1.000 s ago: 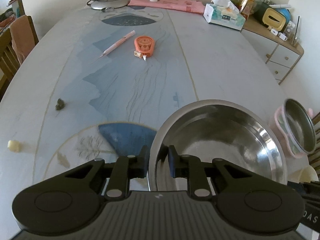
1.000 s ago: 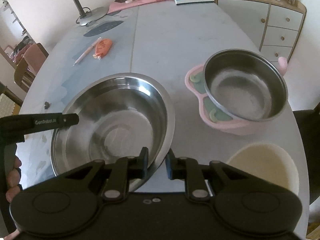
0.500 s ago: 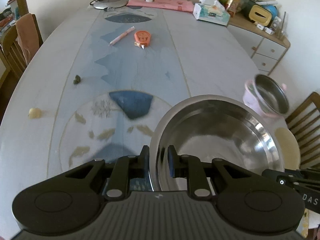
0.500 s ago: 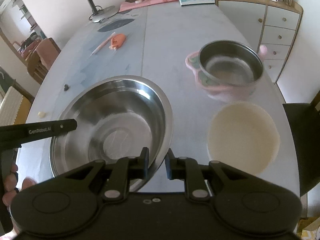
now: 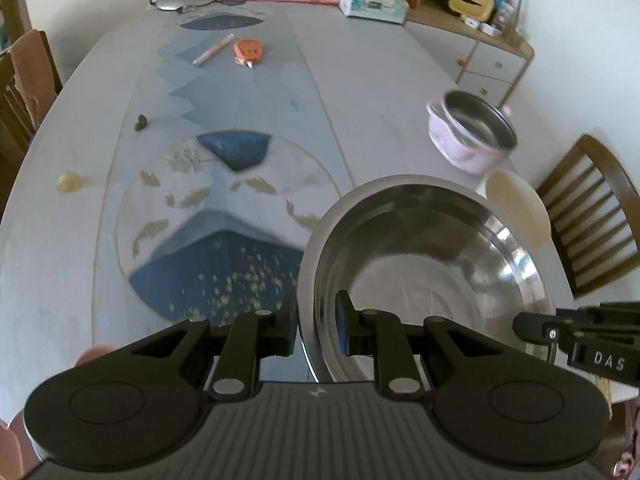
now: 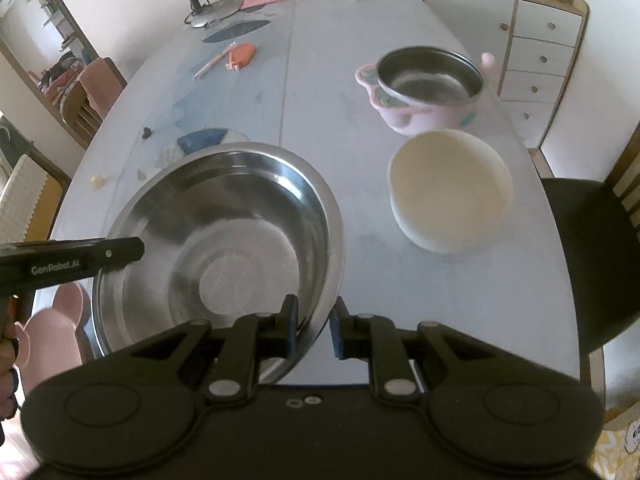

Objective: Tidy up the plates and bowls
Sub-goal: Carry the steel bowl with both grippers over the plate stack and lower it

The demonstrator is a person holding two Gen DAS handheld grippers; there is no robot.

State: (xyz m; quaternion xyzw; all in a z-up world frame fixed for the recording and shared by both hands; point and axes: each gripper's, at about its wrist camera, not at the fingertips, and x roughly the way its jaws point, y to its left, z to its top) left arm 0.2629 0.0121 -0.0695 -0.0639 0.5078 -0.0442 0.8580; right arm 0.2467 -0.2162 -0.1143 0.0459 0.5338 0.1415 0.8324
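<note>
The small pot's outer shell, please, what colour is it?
Pale pink, around a steel inner pot; clearest in the right wrist view.

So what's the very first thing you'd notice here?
The big shiny steel bowl, up front with the left claw and right claw each clamped on its rim. To its right on the table sits a cream bowl, and behind that a pink pot with a steel bowl inside.
</note>
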